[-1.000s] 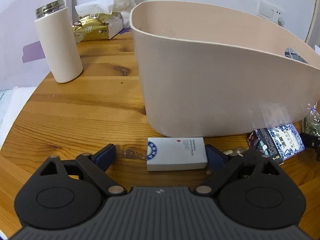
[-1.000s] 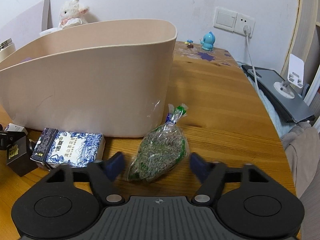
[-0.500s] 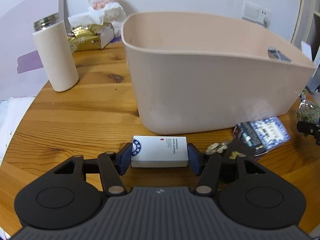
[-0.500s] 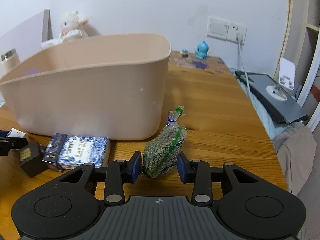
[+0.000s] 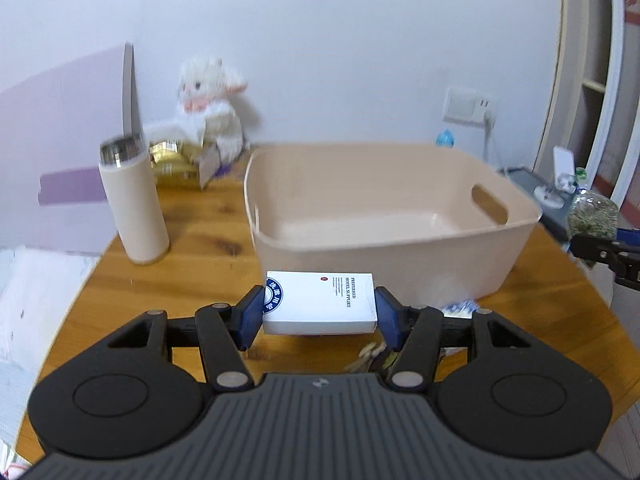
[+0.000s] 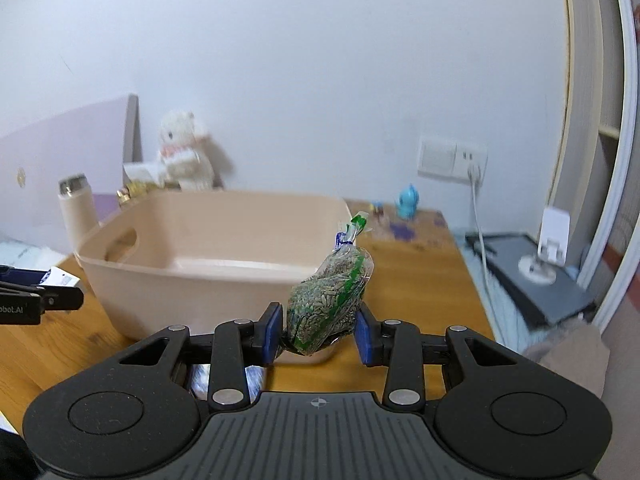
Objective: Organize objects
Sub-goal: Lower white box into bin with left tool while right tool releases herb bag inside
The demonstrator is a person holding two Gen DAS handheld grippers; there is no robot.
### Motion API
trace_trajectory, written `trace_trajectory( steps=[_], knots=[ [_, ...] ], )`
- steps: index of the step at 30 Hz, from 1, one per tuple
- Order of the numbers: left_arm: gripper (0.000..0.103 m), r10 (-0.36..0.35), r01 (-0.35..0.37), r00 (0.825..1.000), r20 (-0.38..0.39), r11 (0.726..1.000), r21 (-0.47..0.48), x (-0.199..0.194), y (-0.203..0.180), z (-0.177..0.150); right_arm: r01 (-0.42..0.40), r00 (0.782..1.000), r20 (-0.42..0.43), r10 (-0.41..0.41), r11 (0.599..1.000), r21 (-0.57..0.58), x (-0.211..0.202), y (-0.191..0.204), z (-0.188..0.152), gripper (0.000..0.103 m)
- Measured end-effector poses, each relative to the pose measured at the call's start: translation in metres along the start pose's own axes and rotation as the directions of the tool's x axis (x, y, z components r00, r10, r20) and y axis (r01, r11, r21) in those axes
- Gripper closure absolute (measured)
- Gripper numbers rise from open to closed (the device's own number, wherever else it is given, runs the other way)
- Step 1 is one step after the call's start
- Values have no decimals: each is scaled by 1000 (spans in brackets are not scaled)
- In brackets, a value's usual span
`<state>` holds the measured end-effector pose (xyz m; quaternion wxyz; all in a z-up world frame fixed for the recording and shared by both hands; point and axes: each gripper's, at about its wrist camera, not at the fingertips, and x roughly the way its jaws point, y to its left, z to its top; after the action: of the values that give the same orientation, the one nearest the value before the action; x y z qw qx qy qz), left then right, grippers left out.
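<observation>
Left wrist view shows my left tongs (image 5: 319, 316) clamped on the two short ends of a white box (image 5: 320, 303), which I hold flat above the wooden table (image 5: 192, 256). Just ahead of the box stands the near wall of the beige tub (image 5: 384, 256). Its rim is at about the height of the box or a little above, and the inside looks bare, with open room over it. One handle hole is in the right wall.

To the left of the tub stands a cream flask (image 5: 134, 204), upright, well apart from my fingers. Behind it are a gold packet (image 5: 176, 164) and a white plush toy (image 5: 212, 112) near the wall. Under my tongs, on the table, lie some small pale pieces and a blue-and-white packet (image 5: 460, 307), partly hidden.

In the right wrist view my right tongs (image 6: 318, 332) are closed on a clear bag (image 6: 328, 304) of grey-green seeds, held up off the table with its tied neck pointing up. The right corner of the tub (image 6: 216, 292) is directly in front of it, with its rim below the top of the bag. To the right the table is open up to its edge, where a white cable (image 6: 480, 224) hangs from the socket (image 6: 452, 159). A small blue figure (image 6: 407, 205) stands at the back.
</observation>
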<state>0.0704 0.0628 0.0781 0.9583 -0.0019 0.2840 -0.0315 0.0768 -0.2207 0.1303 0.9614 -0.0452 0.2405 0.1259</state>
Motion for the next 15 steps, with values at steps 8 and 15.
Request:
trace_trajectory(
  steps=[8, 15],
  knots=[
    [43, -1, -2, 994, 113, 1000, 25, -21, -13, 29, -24, 995, 99, 24, 1000, 3, -17, 12, 22, 68],
    [43, 39, -53, 990, 137, 994, 95, -5, -33, 44, -69, 987, 149, 63, 997, 32, -9, 21, 44, 68]
  ],
)
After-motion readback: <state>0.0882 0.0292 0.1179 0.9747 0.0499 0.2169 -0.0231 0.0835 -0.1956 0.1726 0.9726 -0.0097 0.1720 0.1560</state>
